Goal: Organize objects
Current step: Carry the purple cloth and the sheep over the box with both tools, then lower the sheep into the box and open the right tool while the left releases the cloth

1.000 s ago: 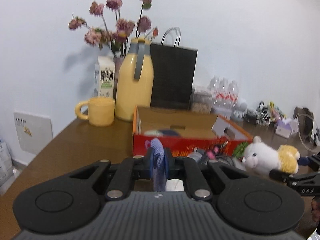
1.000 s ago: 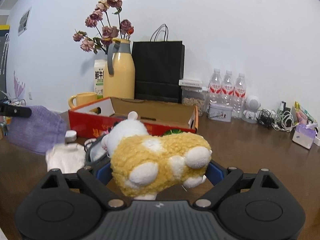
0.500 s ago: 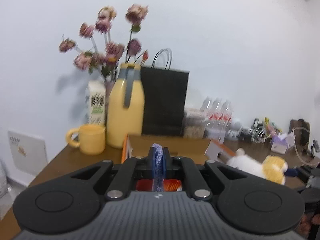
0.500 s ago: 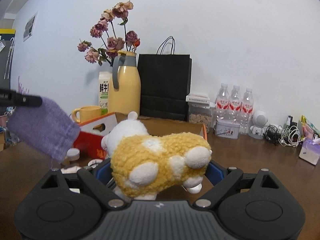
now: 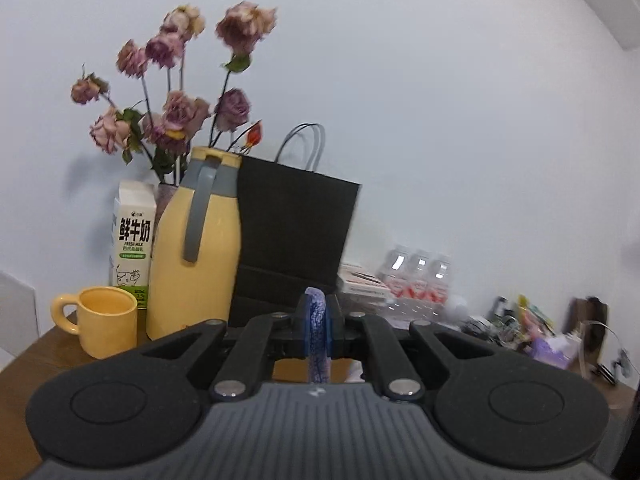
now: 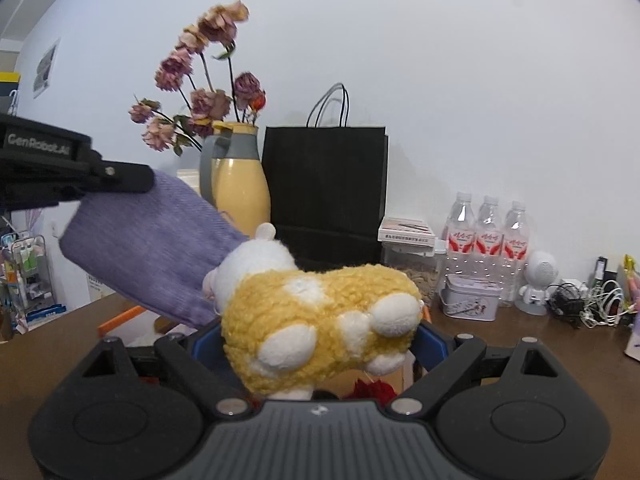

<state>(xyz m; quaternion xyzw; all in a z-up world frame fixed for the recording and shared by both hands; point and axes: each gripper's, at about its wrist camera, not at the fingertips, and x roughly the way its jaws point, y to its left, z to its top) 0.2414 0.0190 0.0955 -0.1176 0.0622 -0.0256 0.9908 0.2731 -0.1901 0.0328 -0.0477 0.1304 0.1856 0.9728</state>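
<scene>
Beneath the plush toy (image 6: 320,320), an orange-rimmed box (image 6: 120,318).

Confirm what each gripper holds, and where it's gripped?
Left gripper: purple cloth, pinched at its top edge. Right gripper: plush toy, clamped across its body.

We see a plain white wall (image 6: 460,60) behind a brown wooden counter (image 6: 520,344), evenly lit. At the far left a small framed picture (image 6: 45,67) hangs on the wall, with a wire rack (image 6: 28,276) below it.
</scene>
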